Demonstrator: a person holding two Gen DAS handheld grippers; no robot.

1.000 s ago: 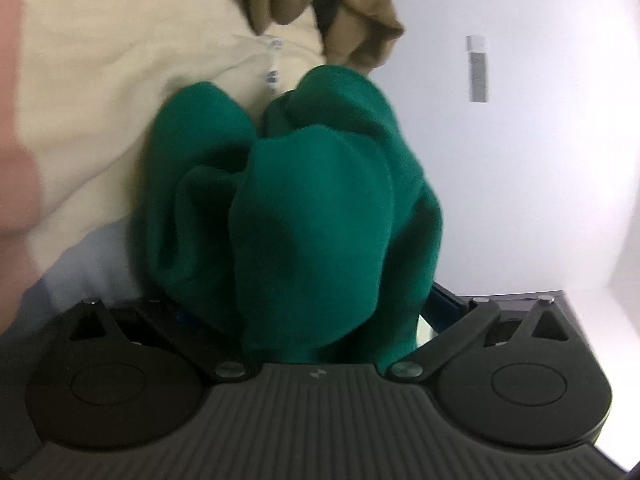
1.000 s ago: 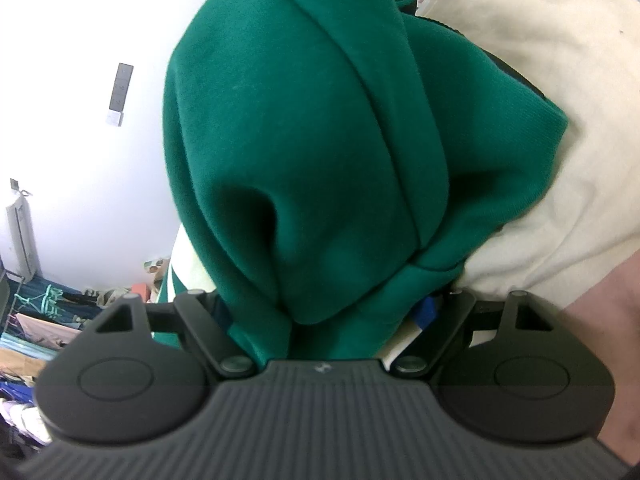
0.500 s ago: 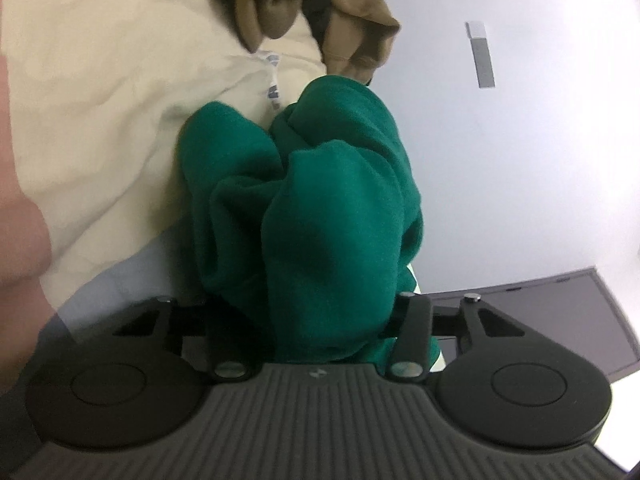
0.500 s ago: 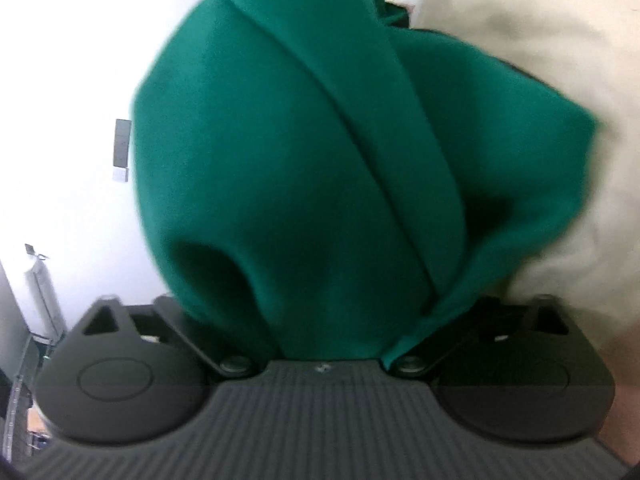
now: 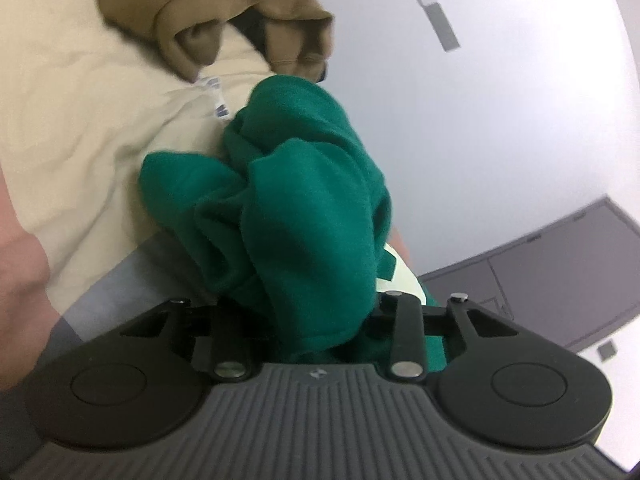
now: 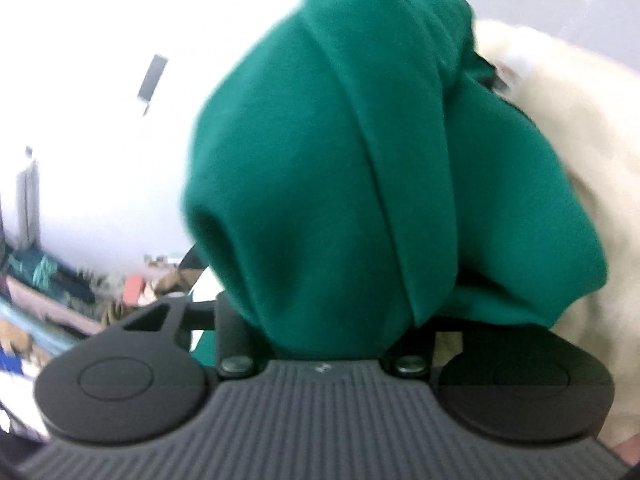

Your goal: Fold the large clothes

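White wall behind. Left gripper [image 5: 320, 320] and right gripper [image 6: 324, 332] both closed on bunched green top [image 5: 304, 216]; bulky wads may slip, spoiling the fold.

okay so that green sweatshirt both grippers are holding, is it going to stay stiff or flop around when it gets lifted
Probably floppy: the green sweatshirt bunches in soft rolls over the left gripper and droops over the right gripper. Its thick folds suggest some weight. Slipping seems unlikely, since the knit looks matte.
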